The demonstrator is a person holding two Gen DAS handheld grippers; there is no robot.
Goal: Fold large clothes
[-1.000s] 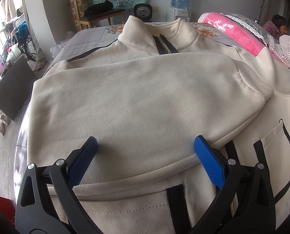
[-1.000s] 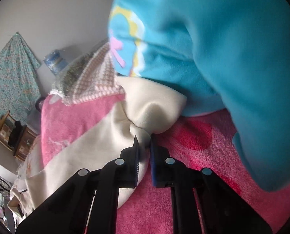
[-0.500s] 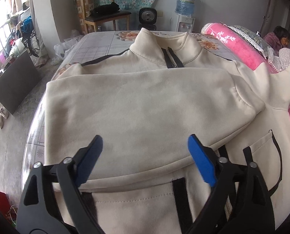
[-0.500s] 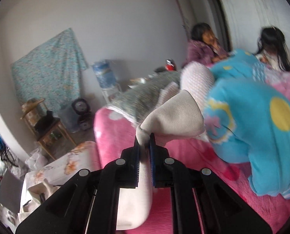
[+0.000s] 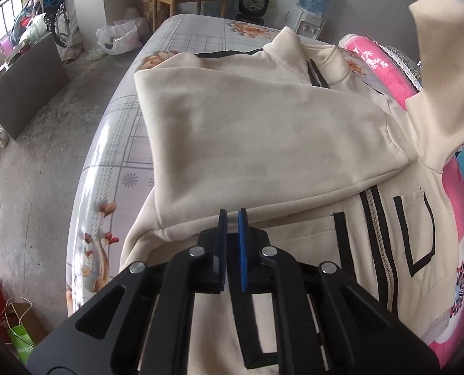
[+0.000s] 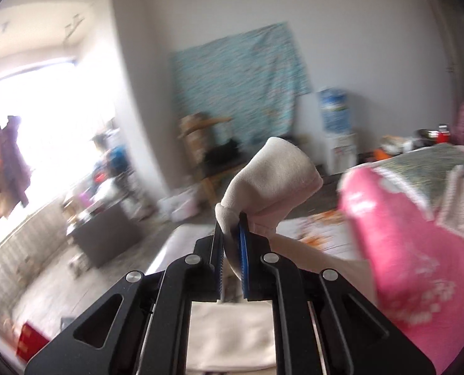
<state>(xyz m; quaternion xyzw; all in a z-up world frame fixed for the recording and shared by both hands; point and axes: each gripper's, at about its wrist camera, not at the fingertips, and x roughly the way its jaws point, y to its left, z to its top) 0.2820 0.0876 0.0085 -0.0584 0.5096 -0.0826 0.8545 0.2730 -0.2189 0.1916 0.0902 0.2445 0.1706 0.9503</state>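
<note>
Nowhere legible writing; left gripper [image 5: 232,215] fingers narrow, right gripper [image 6: 230,218] clamps sleeve cuff [image 6: 272,175].

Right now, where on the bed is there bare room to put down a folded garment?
The floral sheet is bare beyond the collar and in a strip along the jacket's left edge. The other side is crowded: pink blanket and the lifted sleeve.
</note>
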